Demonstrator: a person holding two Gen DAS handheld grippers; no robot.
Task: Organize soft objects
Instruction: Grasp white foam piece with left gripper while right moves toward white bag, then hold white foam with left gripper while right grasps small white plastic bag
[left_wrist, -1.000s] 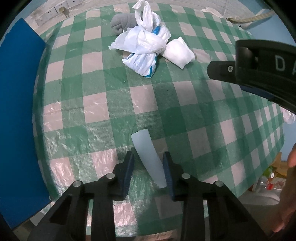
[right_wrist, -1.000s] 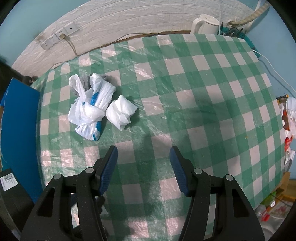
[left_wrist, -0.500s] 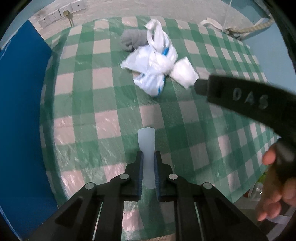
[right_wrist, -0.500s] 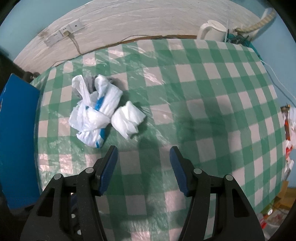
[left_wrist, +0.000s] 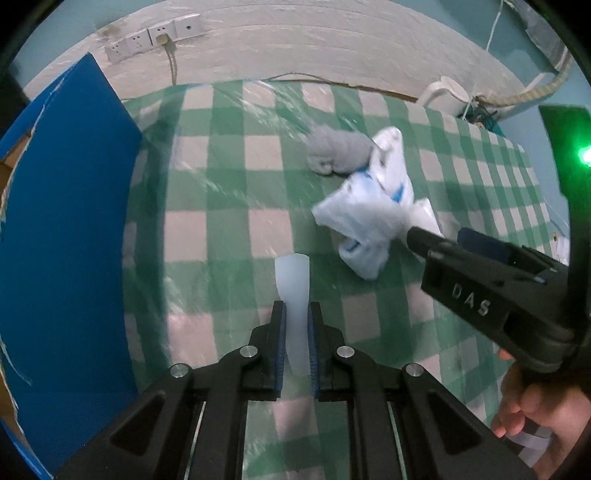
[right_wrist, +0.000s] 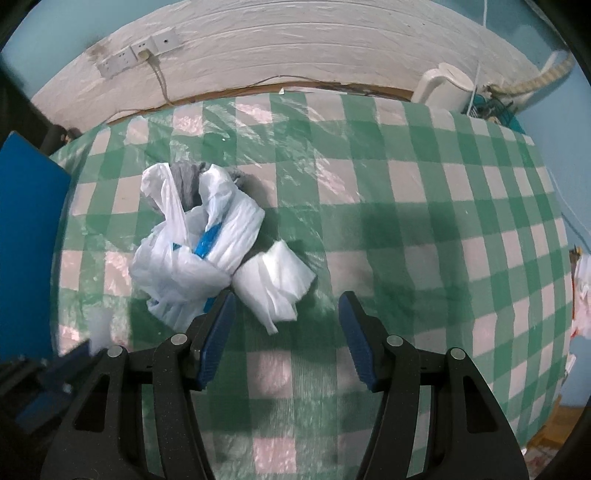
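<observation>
My left gripper (left_wrist: 295, 325) is shut on a pale blue soft strip (left_wrist: 293, 291) and holds it above the green checked tablecloth (left_wrist: 229, 236). A knotted white and blue plastic bag (right_wrist: 192, 254) lies on the cloth with a small white bundle (right_wrist: 275, 284) touching its right side and a grey cloth ball (left_wrist: 338, 153) behind it. My right gripper (right_wrist: 286, 332) is open and empty, just in front of the white bundle. It shows at the right of the left wrist view (left_wrist: 480, 291).
A blue board (left_wrist: 62, 236) stands along the table's left edge. A white kettle (right_wrist: 445, 88) and cables sit at the back right. Wall sockets (right_wrist: 136, 55) are on the white brick wall behind. The table's edge drops off on the right.
My left gripper shut on the pale strip, lifted it and turned toward the pile. My right gripper moved forward to the white bundle, still open.
</observation>
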